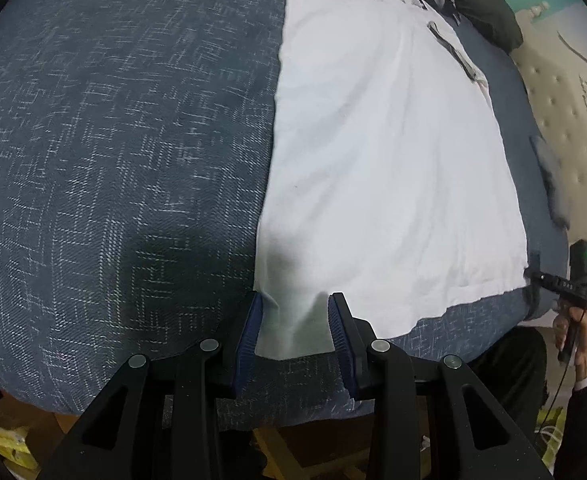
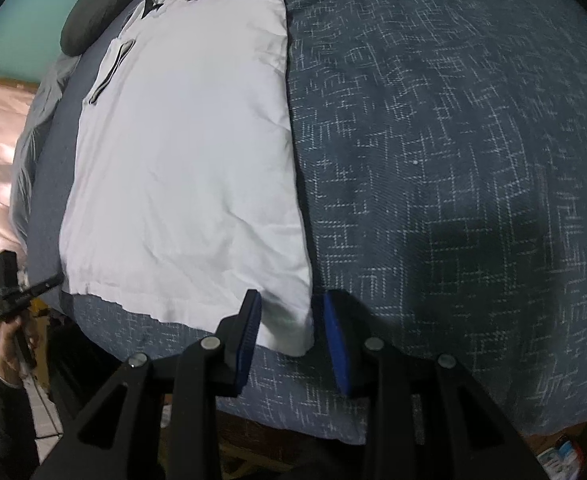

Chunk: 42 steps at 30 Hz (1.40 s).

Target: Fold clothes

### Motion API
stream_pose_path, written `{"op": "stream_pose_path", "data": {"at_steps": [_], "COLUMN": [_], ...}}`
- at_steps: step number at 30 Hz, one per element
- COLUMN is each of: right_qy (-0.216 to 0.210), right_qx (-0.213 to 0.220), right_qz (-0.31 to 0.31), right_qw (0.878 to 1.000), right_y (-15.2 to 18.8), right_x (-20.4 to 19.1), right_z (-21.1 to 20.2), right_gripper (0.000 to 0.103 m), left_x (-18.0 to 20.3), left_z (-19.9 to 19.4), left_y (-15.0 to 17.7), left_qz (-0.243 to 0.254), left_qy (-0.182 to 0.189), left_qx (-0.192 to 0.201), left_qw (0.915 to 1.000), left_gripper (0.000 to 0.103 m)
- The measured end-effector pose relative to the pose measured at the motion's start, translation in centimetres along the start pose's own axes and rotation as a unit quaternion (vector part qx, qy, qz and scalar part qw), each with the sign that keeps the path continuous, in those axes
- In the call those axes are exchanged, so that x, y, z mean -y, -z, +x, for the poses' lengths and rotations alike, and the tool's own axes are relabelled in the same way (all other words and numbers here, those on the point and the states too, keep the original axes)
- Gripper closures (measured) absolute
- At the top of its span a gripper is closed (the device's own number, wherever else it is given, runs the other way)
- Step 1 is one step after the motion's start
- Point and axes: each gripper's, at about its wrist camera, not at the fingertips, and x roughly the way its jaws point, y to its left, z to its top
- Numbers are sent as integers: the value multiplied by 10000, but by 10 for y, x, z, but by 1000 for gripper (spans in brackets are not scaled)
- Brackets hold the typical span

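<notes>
Now, flat on the blue woven bedspread [image 1: 113, 140]: a white shirt [image 1: 393, 160] with black trim, drawn into a long panel, hem nearest.

At the shirt's near left corner: the left gripper [image 1: 295, 298], pointing steeply down, jaws spread, blue pads astride the corner. Cloth fills the gap there. Cannot tell whether the pads touch it, though no pinch shows. At the shirt's near right corner: the right gripper [image 2: 291, 296], jaws likewise spread, the corner between them but clear of the outer pad.

Probably lining up to take both hem corners and carry them up toward the collar end.

Risks, left first:
- Closing the left jaws may catch only the top layer, or nip bedspread along with it, since the pads sit low against the cover.
- On the right, may shut on a thin sliver of corner and lose it on the lift, since the cloth sits off-centre toward the inner pad.
- Lifting the two corners unevenly would likely skew the fold and slide the panel sideways.

Materials: bedspread coarse, with a pale crosshatch fleck on dark blue, likely grippy under cloth. Shirt thin, soft and lightly creased, its hem slightly wavy; likely to droop between the held corners. Pads ribbed and rubbery-looking, on rigid black fingers.
</notes>
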Motion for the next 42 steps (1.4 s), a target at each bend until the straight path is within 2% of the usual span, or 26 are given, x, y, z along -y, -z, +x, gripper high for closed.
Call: {"op": "stream_pose_path", "data": {"at_steps": [5,10,12,14,15,16,20,21,23,25,28,36,42], "right_qy": [-72,-49,-40,8,38,73,122,120,210,206,178,-57,-339], "right_qx": [-7,-8,1,4,4,8,14,-10,-51,-45,33,436,729], "right_qz": [62,56,37,-17,-42,-74,-258,-311,-437,-548,-617,-730,-899], "right_qw": [10000,10000,10000,10000,10000,9999,9996,9994,9988,9983,9979,9964,9927], "right_y": [7,-2,-3,0,2,4,8,9,11,12,12,12,9], "right_x": [6,-3,-3,-6,-10,-14,-28,-31,-38,-43,-47,-58,-58], "right_z": [-1,0,-2,-1,2,4,8,9,11,12,9,-19,-53], "right_gripper": [71,71,71,71,71,71,72,78,83,94,97,98,98], "left_x": [-6,-3,2,9,13,15,21,22,23,26,23,47,40], "left_z": [-2,5,8,10,13,15,15,14,13,11,-7,-41,-76], "left_y": [-3,-2,-2,-1,-1,-1,-3,-4,-5,-6,-7,-23,-2], "left_qz": [-67,-2,104,242,261,275,355,358,331,369,432,694,875], "left_qy": [-102,-138,-258,-362,-341,-293,-316,-332,-292,-275,-225,-241,-198], "left_qx": [51,-10,2,14,-1,-24,29,63,107,128,236,620,852], "left_qw": [9999,9999,9996,9991,9991,9992,9989,9988,9990,9989,9985,9954,9923], "left_gripper": [66,66,66,75,85,91,98,99,100,100,100,100,100]}}
